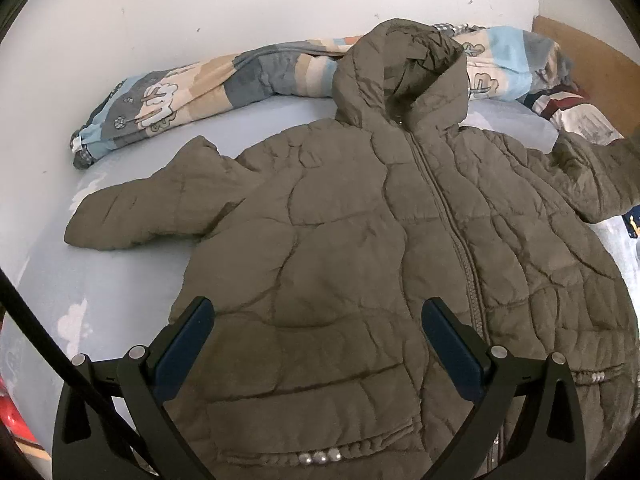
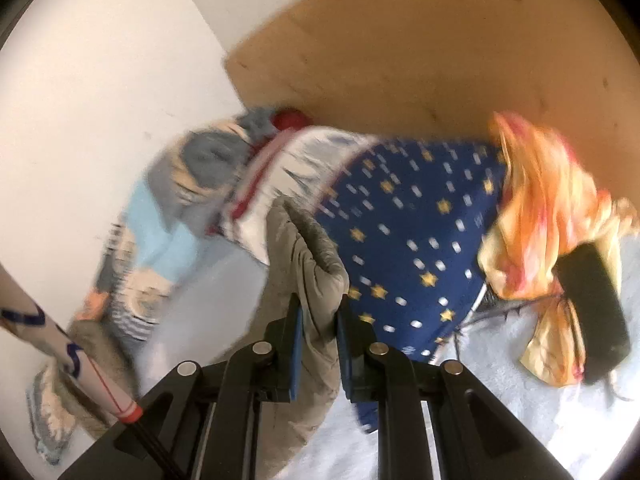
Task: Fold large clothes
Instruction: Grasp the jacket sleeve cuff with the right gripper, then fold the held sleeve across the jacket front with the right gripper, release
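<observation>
A large olive-brown quilted hooded jacket (image 1: 360,240) lies face up and zipped on a light blue bed sheet (image 1: 108,280). Its left sleeve (image 1: 152,208) is spread out to the side. My left gripper (image 1: 318,316) is open and hovers above the jacket's lower front, holding nothing. My right gripper (image 2: 320,320) is shut on the cuff end of the jacket's other sleeve (image 2: 312,264), lifted off the bed. That sleeve also shows at the right edge of the left wrist view (image 1: 592,184). The right wrist view is blurred.
A rolled patterned duvet (image 1: 208,84) lies along the white wall behind the hood. A blue star-patterned pillow (image 2: 420,240), an orange cloth (image 2: 540,208) and a black object (image 2: 596,312) lie by the wooden headboard (image 2: 400,48). A red object (image 1: 12,420) sits at the bed's left edge.
</observation>
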Action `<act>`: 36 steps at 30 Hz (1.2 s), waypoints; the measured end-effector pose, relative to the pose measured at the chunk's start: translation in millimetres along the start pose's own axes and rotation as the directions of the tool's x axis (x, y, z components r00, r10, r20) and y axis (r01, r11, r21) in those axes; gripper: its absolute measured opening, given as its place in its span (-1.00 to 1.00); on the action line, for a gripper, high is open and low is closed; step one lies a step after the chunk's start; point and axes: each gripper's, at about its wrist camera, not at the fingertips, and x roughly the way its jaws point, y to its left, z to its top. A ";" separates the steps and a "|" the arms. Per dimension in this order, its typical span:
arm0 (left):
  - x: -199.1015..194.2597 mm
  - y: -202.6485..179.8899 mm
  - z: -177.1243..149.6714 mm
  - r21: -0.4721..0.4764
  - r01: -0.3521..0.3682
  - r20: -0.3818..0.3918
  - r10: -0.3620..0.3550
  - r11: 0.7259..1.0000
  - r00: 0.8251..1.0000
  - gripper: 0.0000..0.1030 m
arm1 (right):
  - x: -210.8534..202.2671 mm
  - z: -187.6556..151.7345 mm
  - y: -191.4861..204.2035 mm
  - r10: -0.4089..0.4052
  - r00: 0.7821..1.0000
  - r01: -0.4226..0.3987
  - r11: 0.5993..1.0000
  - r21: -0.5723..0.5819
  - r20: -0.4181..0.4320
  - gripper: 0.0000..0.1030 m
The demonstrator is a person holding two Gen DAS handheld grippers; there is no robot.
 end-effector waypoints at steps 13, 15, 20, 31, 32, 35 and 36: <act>-25.4 50.4 -0.4 -0.096 0.004 0.052 0.001 0.995 0.999 1.00 | -153.6 -27.9 191.1 0.319 0.947 -0.306 0.927 -0.215 0.027 -0.70; -27.6 61.2 -2.0 -0.121 0.006 0.055 0.001 0.993 0.998 1.00 | -164.9 -45.7 224.4 0.363 0.932 -0.354 0.902 -0.246 -0.006 -0.70; -33.7 83.3 -3.3 -0.178 0.016 0.061 -0.005 0.984 0.998 1.00 | -170.4 -106.2 299.4 0.447 0.887 -0.461 0.833 -0.308 -0.118 -0.70; -35.9 104.9 -4.9 -0.223 0.006 0.050 0.005 0.975 0.999 1.00 | -86.0 -274.9 393.9 0.432 0.806 -0.568 0.757 -0.323 -0.406 -0.70; -35.2 106.2 -5.0 -0.229 0.005 0.047 0.006 0.973 0.999 1.00 | -72.7 -292.7 397.8 0.425 0.793 -0.576 0.755 -0.313 -0.436 -0.70; -31.7 107.7 -4.9 -0.233 0.002 0.036 0.006 0.972 0.999 1.00 | -40.2 -338.8 404.9 0.389 0.771 -0.578 0.760 -0.297 -0.505 -0.70; -30.9 107.8 -4.9 -0.234 0.004 0.033 0.004 0.972 0.999 1.00 | -34.0 -352.5 407.9 0.382 0.762 -0.581 0.760 -0.291 -0.522 -0.70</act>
